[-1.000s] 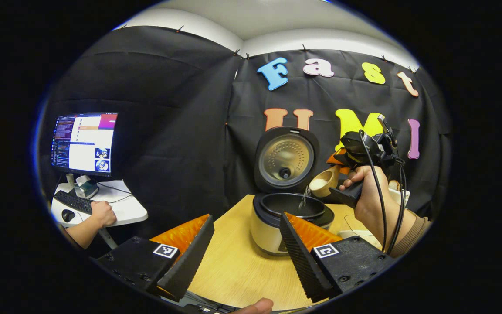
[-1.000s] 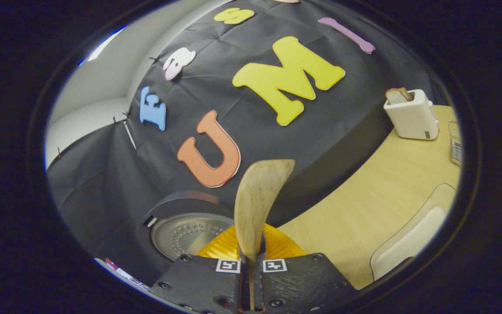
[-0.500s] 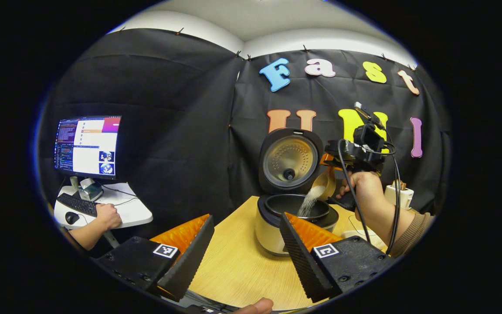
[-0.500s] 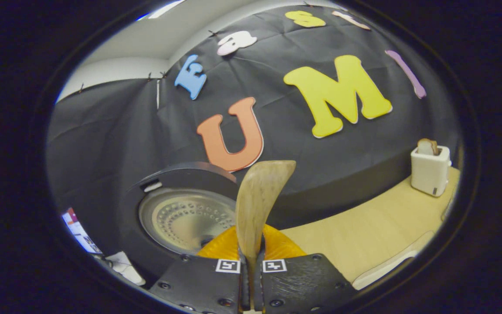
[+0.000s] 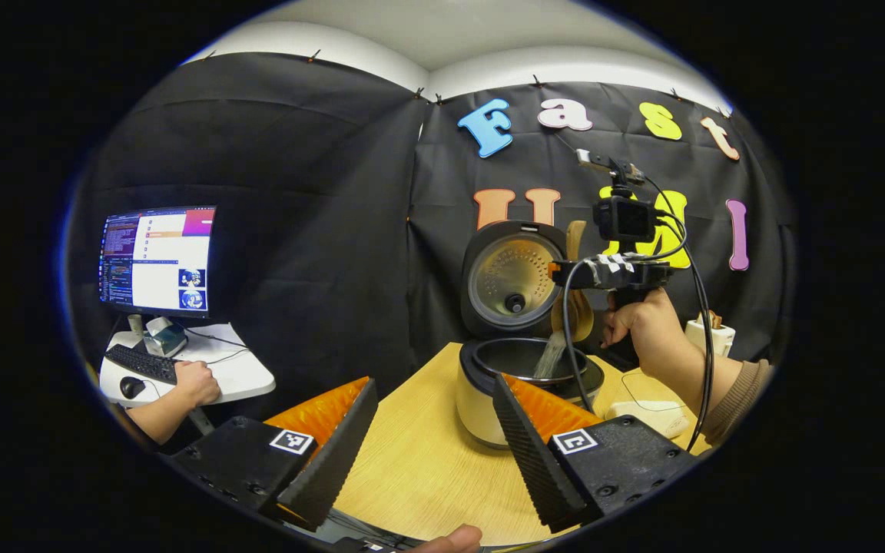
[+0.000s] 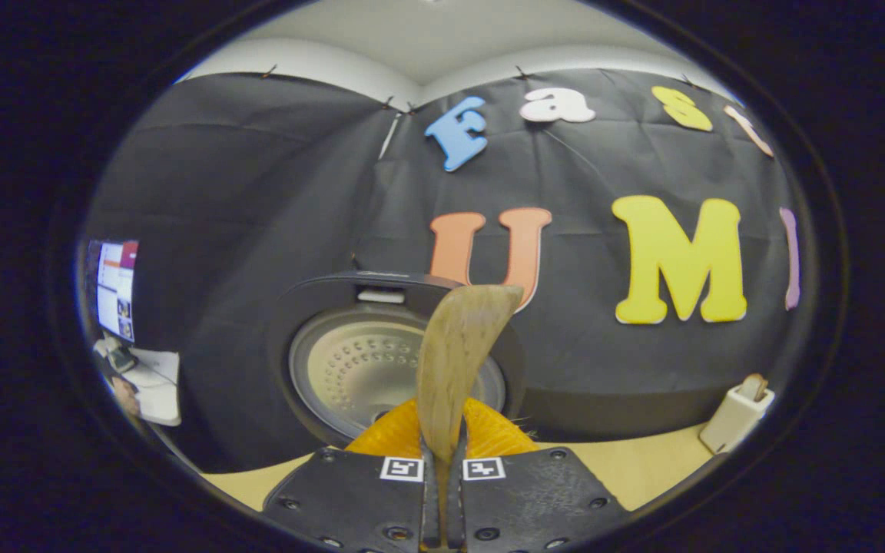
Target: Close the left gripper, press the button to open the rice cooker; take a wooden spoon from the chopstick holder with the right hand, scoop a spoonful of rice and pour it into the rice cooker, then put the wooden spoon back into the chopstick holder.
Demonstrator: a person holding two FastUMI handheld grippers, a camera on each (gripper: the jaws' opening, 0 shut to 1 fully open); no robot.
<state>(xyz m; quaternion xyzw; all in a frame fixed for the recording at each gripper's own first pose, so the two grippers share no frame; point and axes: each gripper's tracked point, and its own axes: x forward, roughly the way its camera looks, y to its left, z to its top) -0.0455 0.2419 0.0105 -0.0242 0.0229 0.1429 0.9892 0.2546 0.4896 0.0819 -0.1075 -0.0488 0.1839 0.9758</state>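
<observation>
We see the open rice cooker (image 5: 523,369) on the wooden counter (image 5: 419,468) at one o'clock of the spread-fingered left gripper (image 5: 431,438), rice (image 5: 550,357) falling in from the wooden spoon (image 6: 454,361) (clamped by the right gripper (image 6: 442,480)), black cloth behind.

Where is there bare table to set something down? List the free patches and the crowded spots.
Free: the table in front of the cooker, between the left gripper fingers. Also a strip by the toaster in the right gripper view. Crowded: over the open cooker, where the right gripper tips the spoon and rice falls.
</observation>
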